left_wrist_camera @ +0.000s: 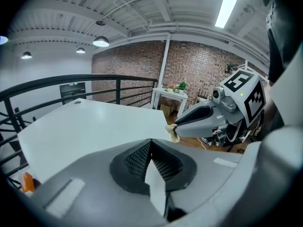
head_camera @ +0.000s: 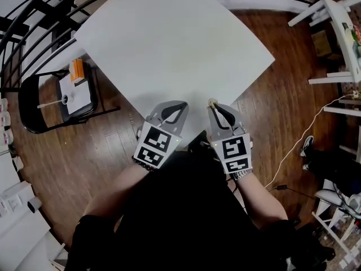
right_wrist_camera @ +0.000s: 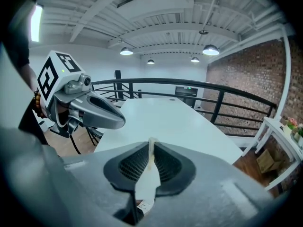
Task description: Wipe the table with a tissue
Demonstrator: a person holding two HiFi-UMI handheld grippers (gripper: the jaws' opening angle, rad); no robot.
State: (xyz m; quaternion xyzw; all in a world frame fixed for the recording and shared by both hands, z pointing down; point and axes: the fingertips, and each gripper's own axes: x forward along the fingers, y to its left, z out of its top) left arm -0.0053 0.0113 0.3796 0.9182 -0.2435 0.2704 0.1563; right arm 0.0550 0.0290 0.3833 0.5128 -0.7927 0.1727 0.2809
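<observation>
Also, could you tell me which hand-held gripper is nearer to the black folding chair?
Left. The left hand-held gripper is over the table's near corner, on the side toward the chair; the right hand-held gripper is just beyond it, farther from the chair.

It was a loft-style workspace on a mezzanine: bare brick wall (left_wrist_camera: 199, 65), black metal railing (right_wrist_camera: 218, 105), white beamed ceiling (right_wrist_camera: 165, 18) with pendant lamps (left_wrist_camera: 100, 41), wooden plank floor (head_camera: 84, 151).

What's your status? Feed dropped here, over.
Left gripper shut. Right gripper shut on tissue, over near corner of table. No obstruction seen.
</observation>
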